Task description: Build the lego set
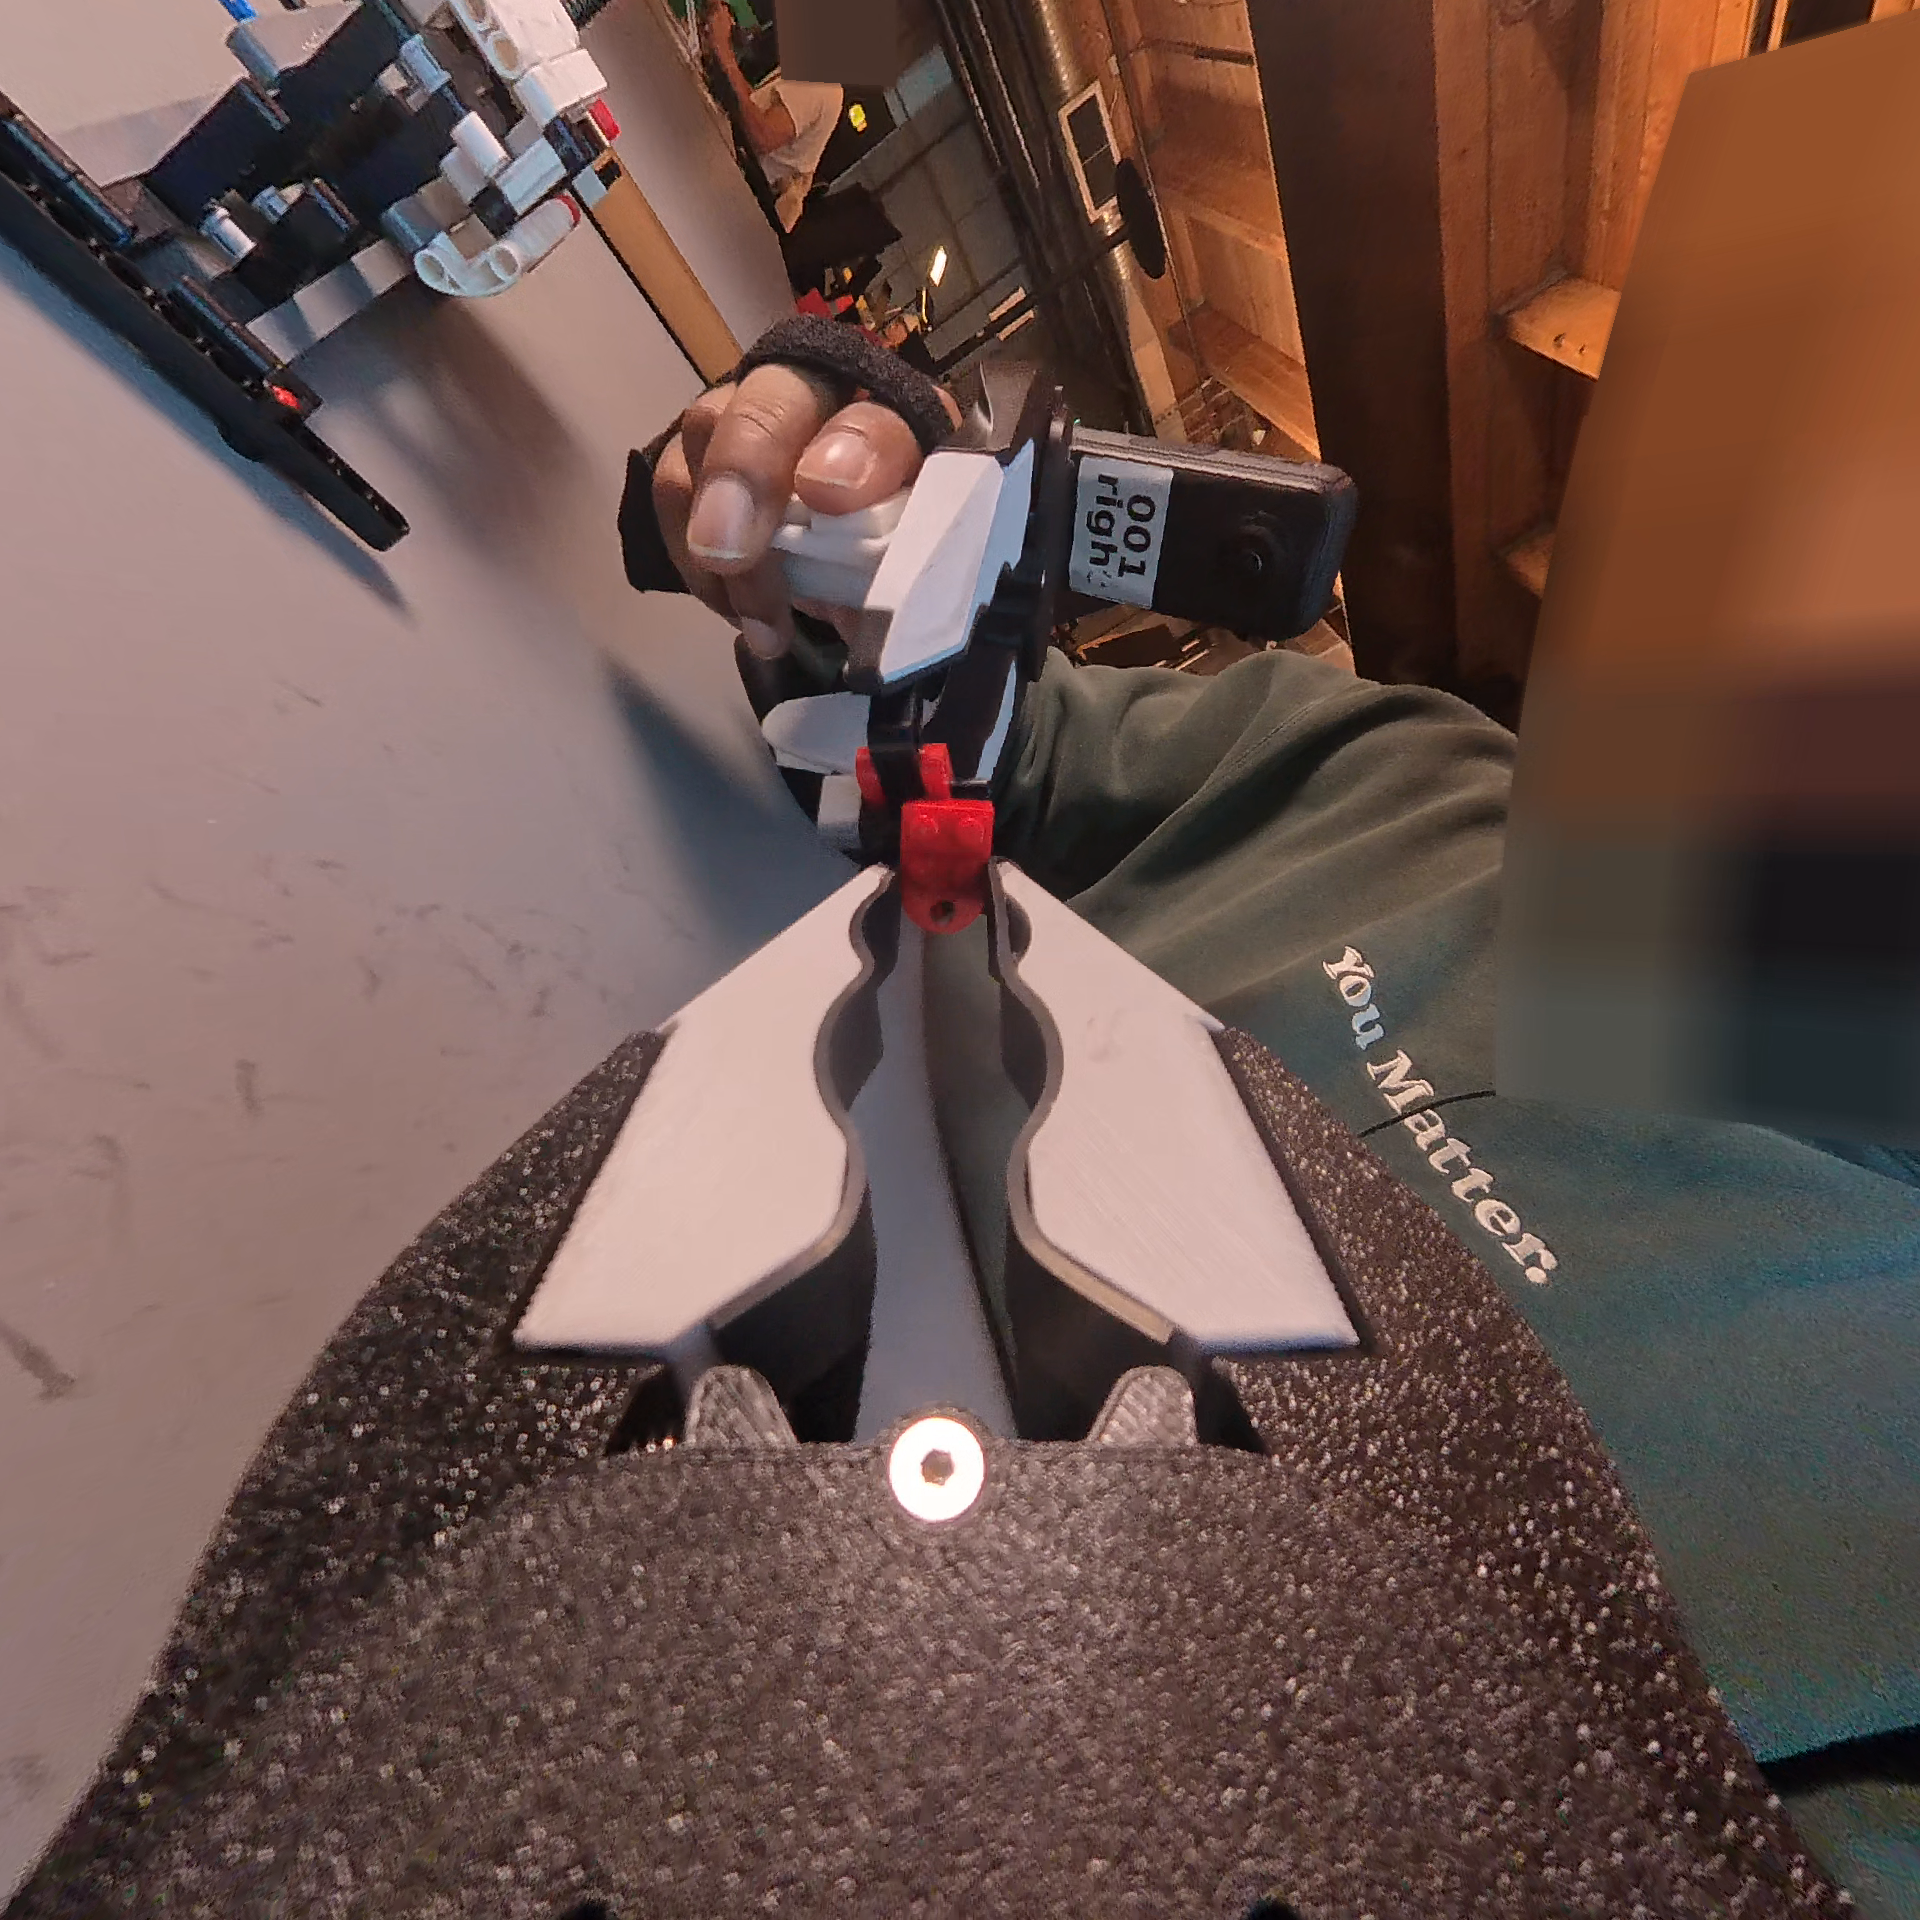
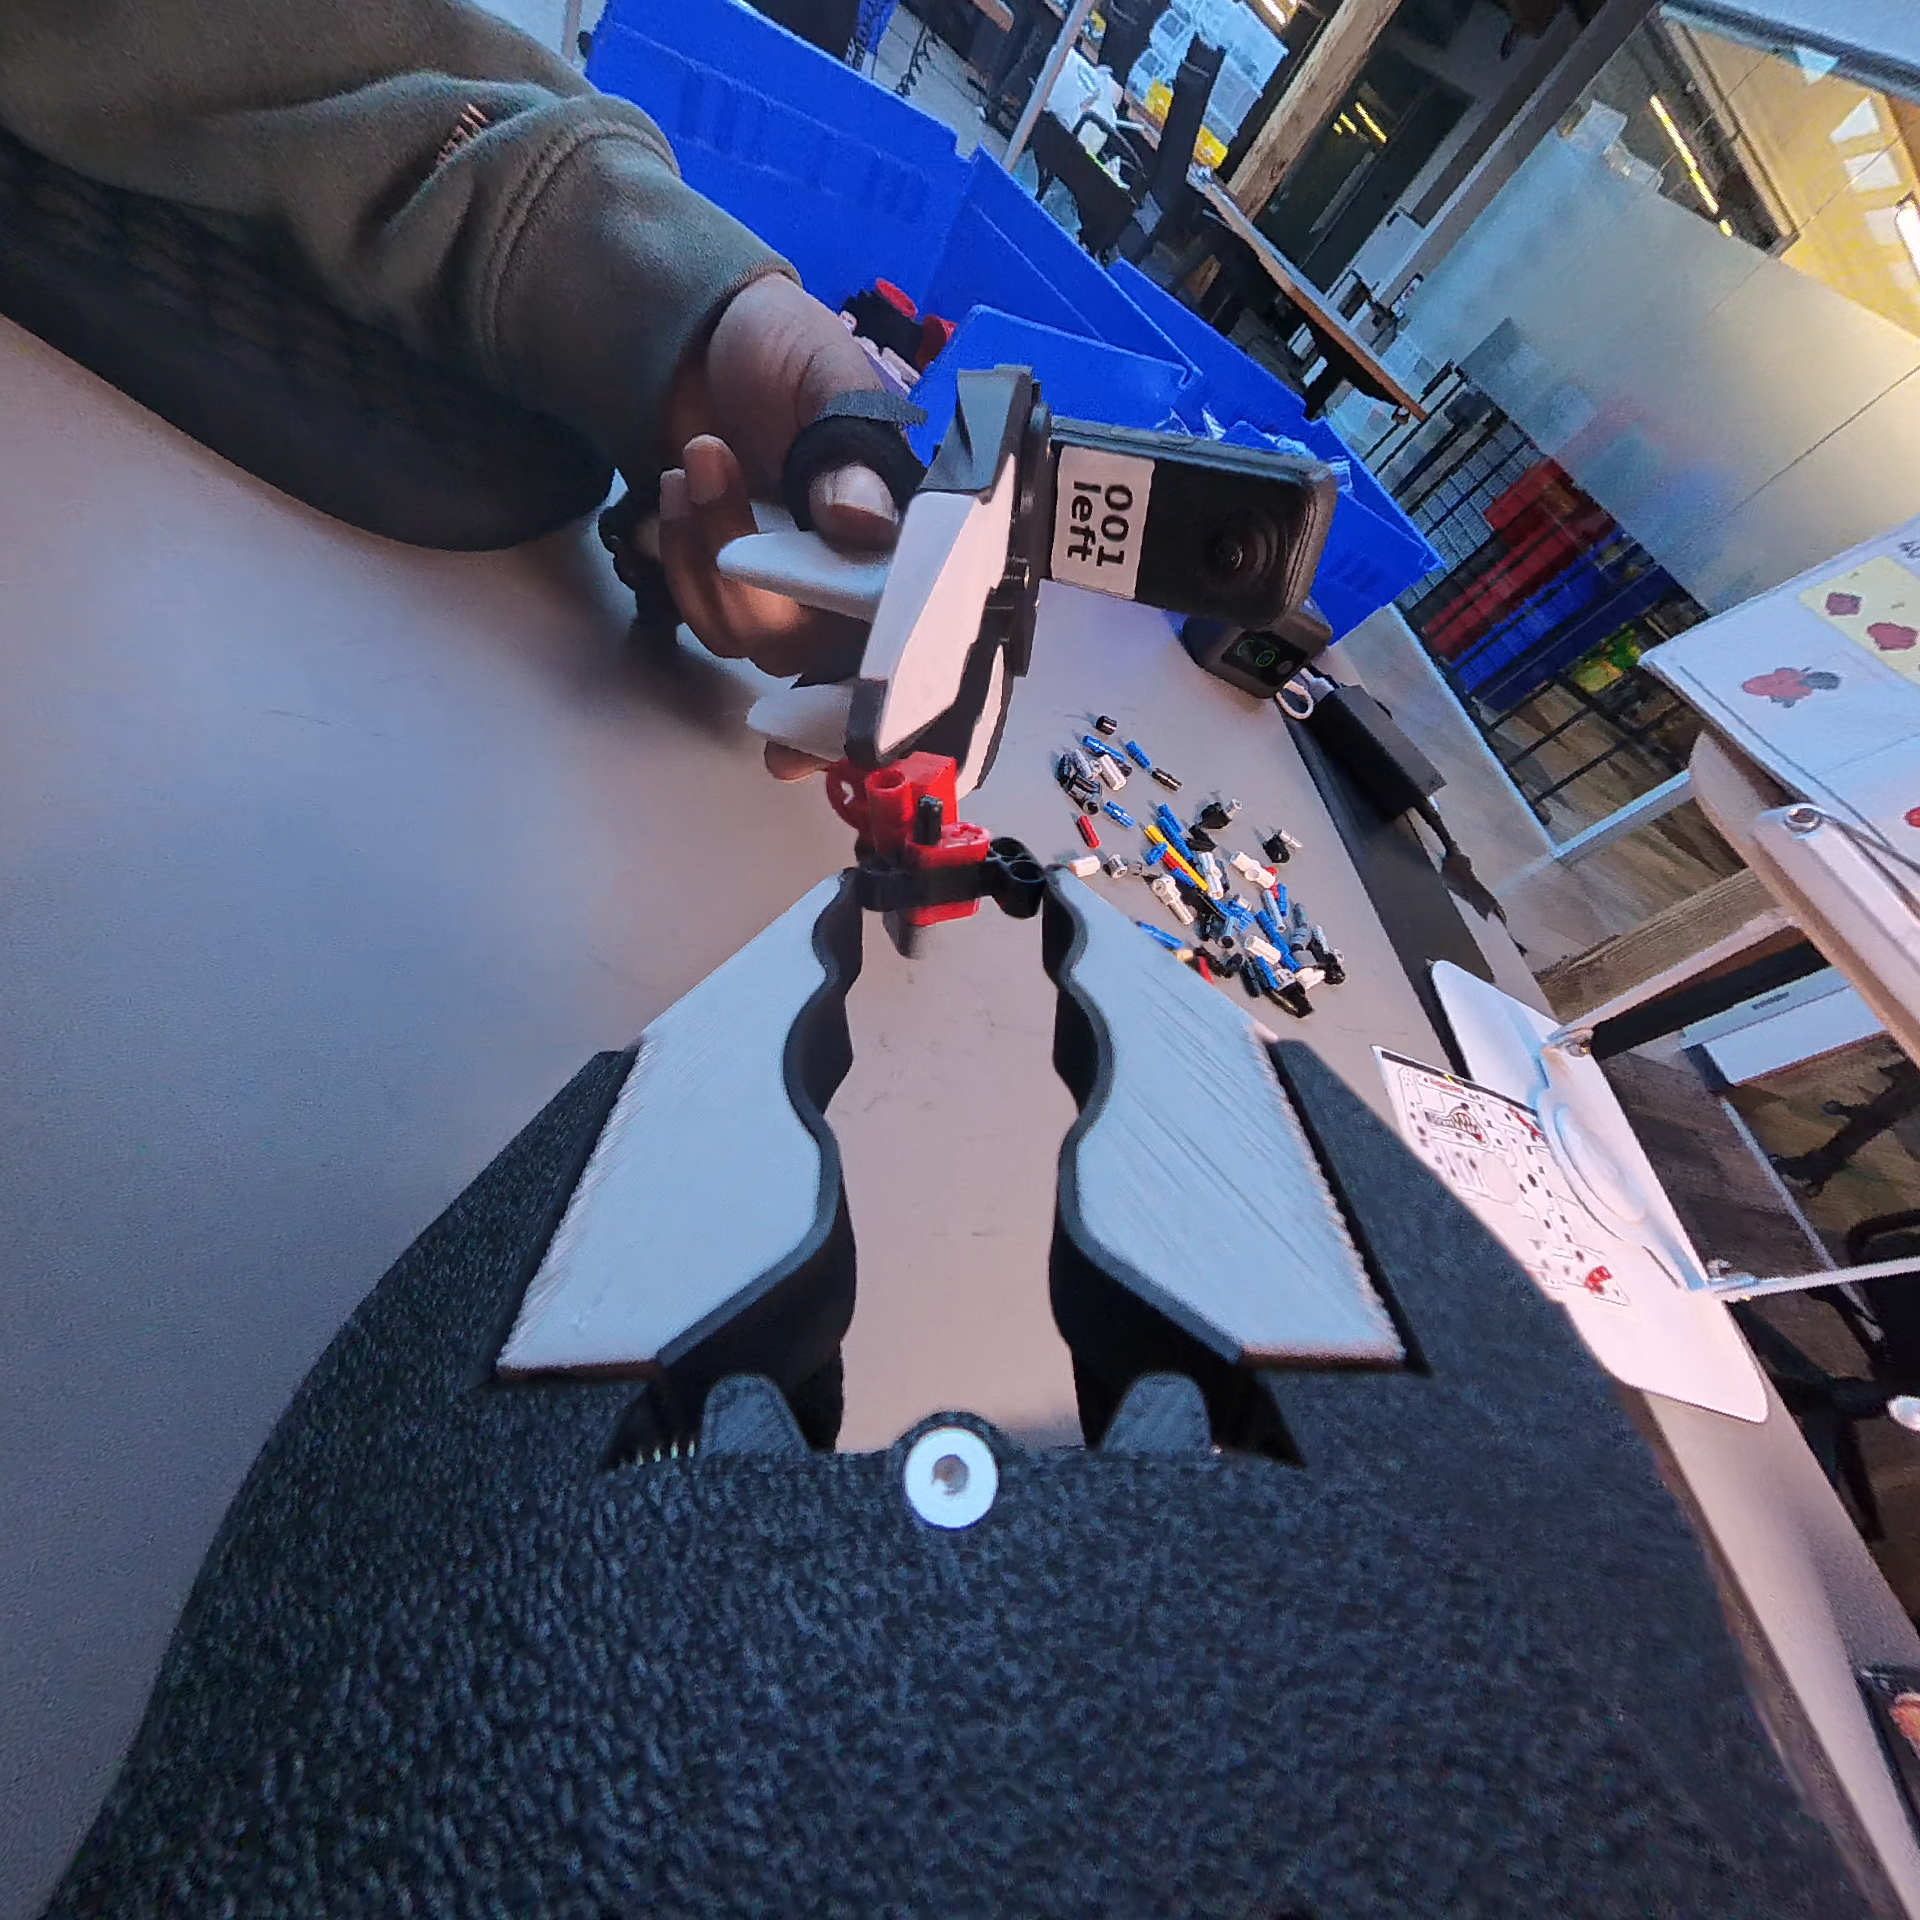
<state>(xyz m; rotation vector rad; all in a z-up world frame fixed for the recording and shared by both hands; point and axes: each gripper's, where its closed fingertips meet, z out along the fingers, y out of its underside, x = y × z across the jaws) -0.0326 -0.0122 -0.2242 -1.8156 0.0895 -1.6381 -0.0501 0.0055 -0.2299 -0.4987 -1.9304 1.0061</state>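
Midair | my left gripper pinched the red piece | right gripper clamped the black beam crosswise, red piece at 12 o'clock, touching.

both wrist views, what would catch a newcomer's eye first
The small red and black lego assembly stands out, pinched in mid-air between the left gripper and right gripper, which meet tip to tip above the grey table. Next, the scattered pile of tiny loose pieces lies on the table beyond, before the blue bins.
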